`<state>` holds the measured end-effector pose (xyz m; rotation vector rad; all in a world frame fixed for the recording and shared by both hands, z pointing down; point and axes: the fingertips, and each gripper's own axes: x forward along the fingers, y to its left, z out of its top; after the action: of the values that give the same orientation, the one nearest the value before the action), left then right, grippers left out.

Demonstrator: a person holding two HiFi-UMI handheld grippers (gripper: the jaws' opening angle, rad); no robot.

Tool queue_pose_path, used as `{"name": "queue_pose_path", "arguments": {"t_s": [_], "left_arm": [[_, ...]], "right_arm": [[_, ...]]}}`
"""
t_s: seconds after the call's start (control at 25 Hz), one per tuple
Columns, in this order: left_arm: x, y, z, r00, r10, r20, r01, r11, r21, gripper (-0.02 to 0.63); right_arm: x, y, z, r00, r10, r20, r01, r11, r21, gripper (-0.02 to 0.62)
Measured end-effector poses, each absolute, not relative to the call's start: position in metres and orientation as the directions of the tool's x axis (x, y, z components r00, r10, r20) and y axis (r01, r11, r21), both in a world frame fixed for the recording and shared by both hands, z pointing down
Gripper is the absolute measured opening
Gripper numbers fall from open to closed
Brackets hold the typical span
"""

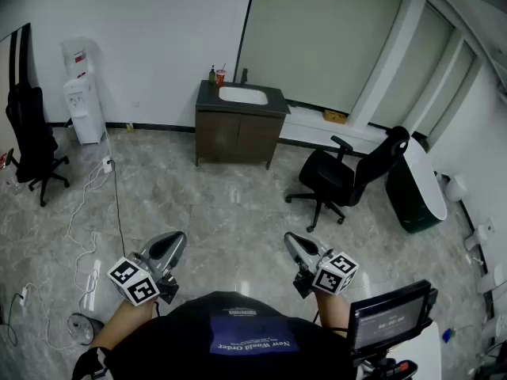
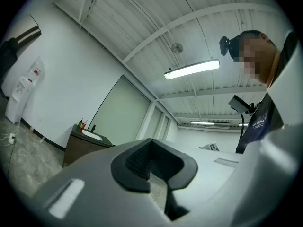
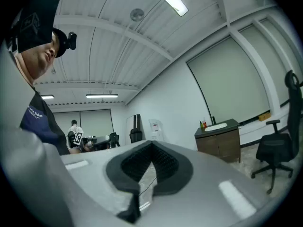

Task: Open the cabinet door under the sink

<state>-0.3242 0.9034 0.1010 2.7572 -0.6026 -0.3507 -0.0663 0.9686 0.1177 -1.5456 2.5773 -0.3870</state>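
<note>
Cabinet doors (image 1: 238, 138) under the sink (image 1: 243, 95) stand closed, far across the room against the back wall, with a bottle (image 1: 212, 75) and a red cup (image 1: 220, 76) on the dark countertop beside the basin. A black office chair (image 1: 348, 176) stands on the tiled floor to the cabinet's right; a water dispenser (image 1: 85, 105) stands along the wall to its left, with white cables (image 1: 93, 187) trailing over the floor below it. Well apart from the cabinet, close to the person's body, the left gripper (image 1: 170, 245) and the right gripper (image 1: 294, 245) both point toward it, each with jaws clenched together on nothing.
</note>
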Motion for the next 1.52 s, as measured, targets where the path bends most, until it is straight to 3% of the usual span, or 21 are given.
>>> {"name": "queue_pose_path", "arguments": {"t_s": [1.16,1.52], "left_arm": [[-0.324,0.900,0.109,0.877,-0.446,-0.176,-0.367,-0.860,0.355,0.000],[-0.351,0.892,0.109,0.873,-0.451,-0.187,-0.367,-0.859,0.358,0.000]], "right_arm": [[-0.065,0.956,0.124,-0.484,-0.874,0.044,-0.839,0.449,-0.308,0.000],[-0.094,0.942,0.125,-0.508,-0.860,0.056,-0.829,0.470,-0.302,0.000]]}}
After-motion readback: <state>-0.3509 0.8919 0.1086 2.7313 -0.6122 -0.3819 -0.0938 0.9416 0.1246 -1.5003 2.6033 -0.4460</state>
